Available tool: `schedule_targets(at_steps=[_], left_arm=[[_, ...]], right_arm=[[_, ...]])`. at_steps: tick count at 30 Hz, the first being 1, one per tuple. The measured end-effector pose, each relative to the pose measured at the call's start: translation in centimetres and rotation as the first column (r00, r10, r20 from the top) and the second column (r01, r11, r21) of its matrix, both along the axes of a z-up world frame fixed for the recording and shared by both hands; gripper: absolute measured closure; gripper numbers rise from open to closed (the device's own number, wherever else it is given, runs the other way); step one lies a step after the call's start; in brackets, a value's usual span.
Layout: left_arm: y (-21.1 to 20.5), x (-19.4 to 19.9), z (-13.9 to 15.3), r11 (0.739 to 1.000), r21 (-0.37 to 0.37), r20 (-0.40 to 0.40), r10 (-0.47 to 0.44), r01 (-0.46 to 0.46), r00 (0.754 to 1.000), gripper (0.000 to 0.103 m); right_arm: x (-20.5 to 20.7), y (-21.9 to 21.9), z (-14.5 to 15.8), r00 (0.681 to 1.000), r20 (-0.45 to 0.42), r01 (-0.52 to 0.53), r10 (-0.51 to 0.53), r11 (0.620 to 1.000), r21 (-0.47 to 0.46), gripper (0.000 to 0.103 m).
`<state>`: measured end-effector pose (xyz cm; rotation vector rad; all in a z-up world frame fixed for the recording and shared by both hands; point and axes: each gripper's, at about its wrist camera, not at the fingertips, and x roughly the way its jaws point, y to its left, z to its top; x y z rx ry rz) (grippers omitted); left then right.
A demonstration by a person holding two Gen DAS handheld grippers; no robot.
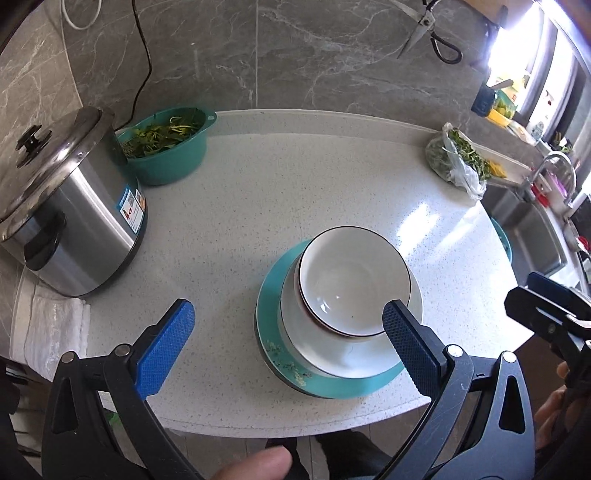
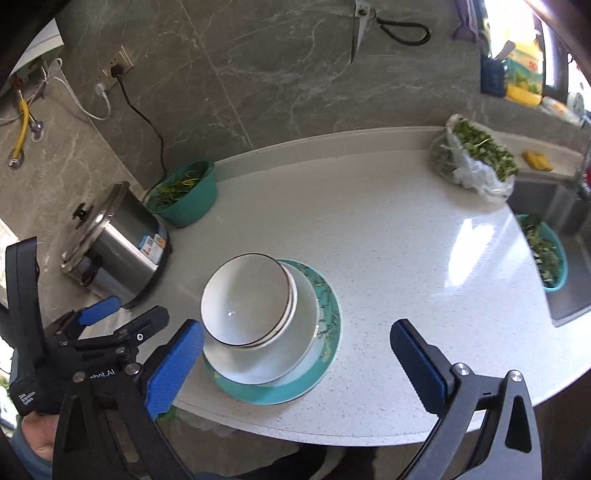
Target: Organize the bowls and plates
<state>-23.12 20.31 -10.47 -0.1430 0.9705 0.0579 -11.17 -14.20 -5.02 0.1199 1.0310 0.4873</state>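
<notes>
Near the front edge of the speckled white counter (image 1: 295,177) stands one stack: a teal flowered plate (image 1: 269,325) at the bottom, a white plate (image 1: 354,358) on it, and nested white bowls with dark rims (image 1: 351,280) on top. My left gripper (image 1: 287,314) hovers open above the stack's near left side, holding nothing; its right finger (image 1: 406,332) overlaps the bowl rim in the picture. In the right wrist view the same bowls (image 2: 243,299), white plate (image 2: 243,369) and teal plate (image 2: 266,395) lie below my right gripper (image 2: 295,332), whose jaws stand wide and bare. The left gripper (image 2: 110,314) shows beside it.
A steel cooker with a lid (image 1: 74,221) and a teal basin of greens (image 1: 166,147) stand at the back left. A plastic bag of greens (image 1: 458,158) lies at the back right by the sink (image 1: 535,229). A white cloth (image 1: 55,325) lies left; scissors (image 1: 424,29) hang on the wall.
</notes>
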Motion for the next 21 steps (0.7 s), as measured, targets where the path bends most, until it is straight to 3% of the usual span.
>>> schedule_targets(at_steps=[8,21], left_arm=[[-0.9,-0.7,0.4,1.0,0.031,-0.009,-0.001,0.001,1.0,0.0],[-1.4,-0.1,0.5,0.999,0.051,-0.027,0.012,-0.011,1.0,0.0]], right_arm=[[-0.6,-0.6,1.0,0.997,0.003,0.082,-0.081,0.995,-0.048,0.0],[-0.3,0.9,1.2,0.998,-0.013,0.054,-0.056,0.993,-0.109,0.0]])
